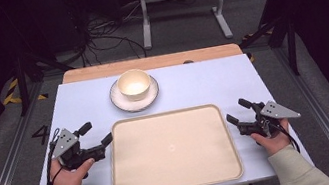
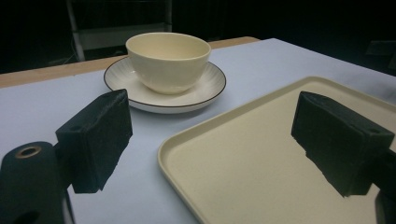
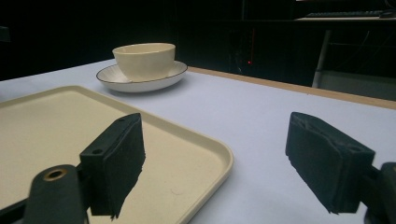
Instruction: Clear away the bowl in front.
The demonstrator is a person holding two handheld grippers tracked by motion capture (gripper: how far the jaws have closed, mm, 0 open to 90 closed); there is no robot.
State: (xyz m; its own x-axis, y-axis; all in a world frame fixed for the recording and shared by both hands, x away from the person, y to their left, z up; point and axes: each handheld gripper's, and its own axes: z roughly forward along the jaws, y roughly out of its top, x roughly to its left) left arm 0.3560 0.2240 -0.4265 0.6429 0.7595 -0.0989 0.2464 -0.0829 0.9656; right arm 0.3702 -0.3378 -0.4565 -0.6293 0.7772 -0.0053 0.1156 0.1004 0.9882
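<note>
Pale blue table point(image 1: 192, 88), dark floor with cables upper centre in high view. Cream tray point(image 1: 172, 152) centre frame between left gripper point(image 1: 95, 138) and right gripper point(image 1: 240, 112), both gaping, holding nothing. Bowl point(image 2: 168, 60) on saucer point(image 2: 205, 91) upper centre, brown saucer rim plain in gripper views.

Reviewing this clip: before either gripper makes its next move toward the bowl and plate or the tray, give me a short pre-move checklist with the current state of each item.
1. Left gripper open with nothing between the jaws: ok.
2. Right gripper open with nothing between the jaws: ok.
3. Bowl upright and seated on the plate: ok.
4. Tray lying flat on the table with nothing on it: ok.
5. Open table surface between the tray's far edge and the plate: ok.
6. Bowl has nothing inside: ok in the high view, where the inside looks bare; both gripper views see it from too low to confirm.
</note>
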